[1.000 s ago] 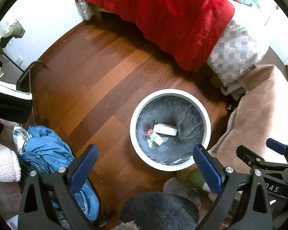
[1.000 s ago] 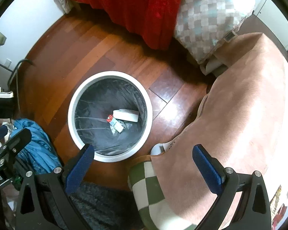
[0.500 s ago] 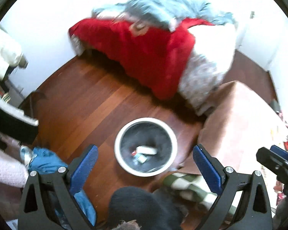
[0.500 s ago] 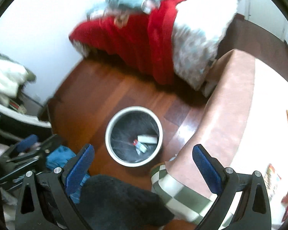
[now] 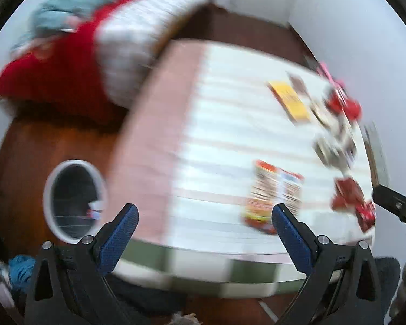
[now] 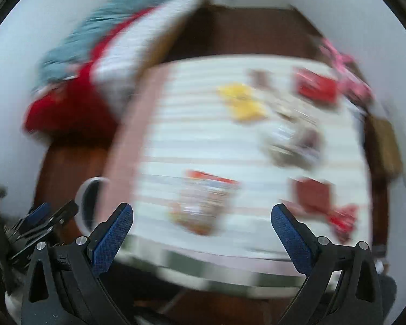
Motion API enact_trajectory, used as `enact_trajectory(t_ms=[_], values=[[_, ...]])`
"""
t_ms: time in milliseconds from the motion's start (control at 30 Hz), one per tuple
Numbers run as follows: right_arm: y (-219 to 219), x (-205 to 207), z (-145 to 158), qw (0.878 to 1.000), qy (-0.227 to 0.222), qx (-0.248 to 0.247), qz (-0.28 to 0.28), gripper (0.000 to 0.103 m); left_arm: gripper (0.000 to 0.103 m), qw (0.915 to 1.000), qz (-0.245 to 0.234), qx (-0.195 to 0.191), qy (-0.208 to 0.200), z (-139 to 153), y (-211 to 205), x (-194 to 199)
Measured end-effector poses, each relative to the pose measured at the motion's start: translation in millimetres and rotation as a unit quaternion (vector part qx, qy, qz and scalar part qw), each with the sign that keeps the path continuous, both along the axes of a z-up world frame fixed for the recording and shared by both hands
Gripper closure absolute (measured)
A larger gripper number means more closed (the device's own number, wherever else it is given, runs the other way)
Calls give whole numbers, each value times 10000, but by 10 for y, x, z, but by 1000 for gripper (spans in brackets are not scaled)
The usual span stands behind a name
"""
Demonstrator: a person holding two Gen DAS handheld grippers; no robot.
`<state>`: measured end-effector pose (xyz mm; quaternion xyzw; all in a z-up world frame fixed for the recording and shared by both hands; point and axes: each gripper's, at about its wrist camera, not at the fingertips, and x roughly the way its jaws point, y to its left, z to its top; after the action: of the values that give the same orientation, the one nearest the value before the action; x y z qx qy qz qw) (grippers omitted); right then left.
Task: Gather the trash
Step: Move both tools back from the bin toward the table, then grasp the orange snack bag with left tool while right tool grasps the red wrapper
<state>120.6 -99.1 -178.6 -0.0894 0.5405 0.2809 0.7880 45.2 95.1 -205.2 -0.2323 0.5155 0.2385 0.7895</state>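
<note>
both my claws, left claw [image 5: 204, 226] and right claw [image 6: 201, 224], gaped wide, empty; step judged: seeking next trash; blurred wrappers [image 5: 274, 193] lay on table [image 5: 222, 124]; bin [image 5: 74, 197] on floor beside; next: pick one wrapper, close on it.

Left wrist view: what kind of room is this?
Likely a bedroom at home. A bed with a red blanket stands by the wall, a cloth-covered table carries scattered snack wrappers, and a white trash bin sits on the wooden floor beside it.
</note>
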Motion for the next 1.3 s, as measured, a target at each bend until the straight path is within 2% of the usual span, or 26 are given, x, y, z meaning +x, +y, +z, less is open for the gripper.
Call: enact_trajectory(t_ms=[67,233,467,567,633,700,800,867,900,933,1000,1300], values=[[-285,298,-240,9991,144,-225,-334,0,2,9993,-295,-155,165,-191,-178,296],[-711,784,-625,9948,504,-306,-830,0,3,9953,-705,-387,536,-577,-461,808],[-699,1127,-891,9934,711,-272,-854,0,3,9947,-705,-395,639,-750,-469,1004],[-664,1171,-989,9931,845,-267,-770,0,13,9953,-667,-303,631,-749,-454,1048],[-644,1187,-1053,9931,876,-289,-721,0,31,9954,-640,-268,667,-760,-428,1072],[-606,1174,-1098,9930,902,-327,-690,0,34,9955,-638,-226,659,-759,-425,1066],[-556,1165,-1148,9935,875,-339,-649,0,48,9958,-636,-168,630,-758,-451,1068],[-543,1157,-1155,9940,832,-318,-631,1,49,9961,-642,-116,602,-749,-453,1048],[-526,1161,-1155,9942,813,-330,-625,7,55,9962,-651,-58,580,-747,-475,1028],[-513,1157,-1158,9943,785,-371,-620,19,57,9962,-651,-8,577,-730,-497,999],[-490,1141,-1169,9943,765,-458,-587,33,57,9964,-654,42,529,-668,-505,948],[-451,996,-968,9976,416,-406,-382,47,57,9979,-579,205,228,-390,-514,849]])
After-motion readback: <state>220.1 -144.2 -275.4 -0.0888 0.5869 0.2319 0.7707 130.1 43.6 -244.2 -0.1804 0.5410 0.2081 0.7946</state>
